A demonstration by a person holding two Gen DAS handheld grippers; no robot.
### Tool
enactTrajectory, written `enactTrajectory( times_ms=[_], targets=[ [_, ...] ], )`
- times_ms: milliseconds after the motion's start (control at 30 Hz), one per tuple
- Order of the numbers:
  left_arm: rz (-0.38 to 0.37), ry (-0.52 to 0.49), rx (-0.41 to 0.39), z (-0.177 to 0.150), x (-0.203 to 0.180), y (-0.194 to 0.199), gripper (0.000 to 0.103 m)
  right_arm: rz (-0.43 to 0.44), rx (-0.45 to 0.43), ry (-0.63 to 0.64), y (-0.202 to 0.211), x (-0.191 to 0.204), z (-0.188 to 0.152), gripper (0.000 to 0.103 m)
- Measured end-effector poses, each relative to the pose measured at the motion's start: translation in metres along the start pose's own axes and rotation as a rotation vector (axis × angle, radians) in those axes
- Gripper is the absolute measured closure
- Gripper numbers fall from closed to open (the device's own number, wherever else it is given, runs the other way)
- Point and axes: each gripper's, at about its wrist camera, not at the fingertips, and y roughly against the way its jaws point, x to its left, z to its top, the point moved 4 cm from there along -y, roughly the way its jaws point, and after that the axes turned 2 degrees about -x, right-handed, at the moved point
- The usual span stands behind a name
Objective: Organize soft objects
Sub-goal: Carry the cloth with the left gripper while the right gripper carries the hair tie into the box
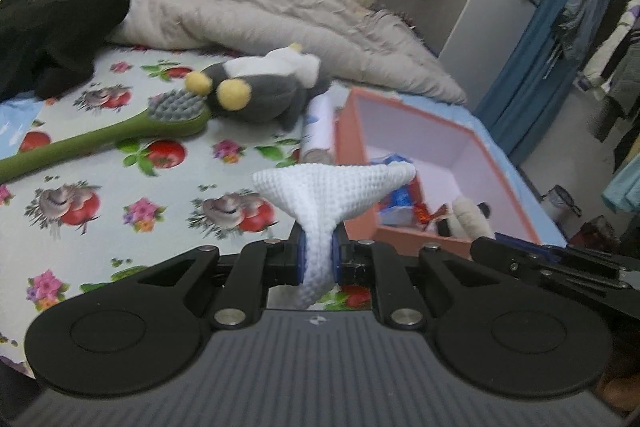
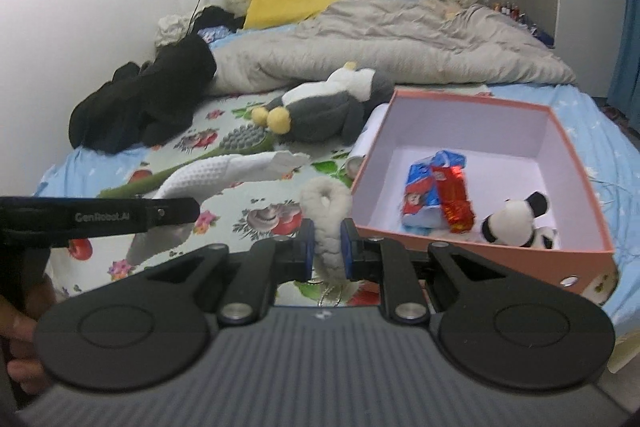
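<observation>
My left gripper [image 1: 319, 251] is shut on a white waffle-knit cloth [image 1: 332, 193], held up above the floral bedsheet just left of the pink box [image 1: 352, 115]. That cloth [image 2: 216, 171] and the left gripper [image 2: 176, 213] also show at the left of the right wrist view. My right gripper [image 2: 327, 249] is shut on a fluffy cream ring-shaped toy [image 2: 326, 203], lifted near the front-left corner of the pink box [image 2: 472, 255]. Inside the box lie a panda plush [image 2: 516, 219], a blue packet [image 2: 424, 187] and a red packet [image 2: 454, 201]. A grey and white penguin plush [image 2: 328, 107] lies behind.
A green long-handled brush [image 1: 100, 137] lies on the sheet by the penguin plush [image 1: 260, 83]. A white cylinder [image 1: 318, 131] rests against the box's left wall. Black clothes [image 2: 144, 99], a grey duvet [image 2: 380, 47] and a yellow pillow [image 2: 288, 5] fill the back. A hand [image 2: 16, 339] shows at left.
</observation>
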Motion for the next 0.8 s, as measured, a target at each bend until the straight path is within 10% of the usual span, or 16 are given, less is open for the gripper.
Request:
enactTrajectory(
  times_ms=[467,800],
  targets=[
    [-0.169,-0.069,0.058,0.0,-0.096,-0.023,0.088,-0.138,-0.017,-0.111,0.048,-0.071,-0.008,0.086],
    [-0.185,-0.084,0.136,0.024,-0.128,-0.1,0.088,-0.161,0.032,-0.166,0.01,-0.124,0.008,0.086]
  ],
)
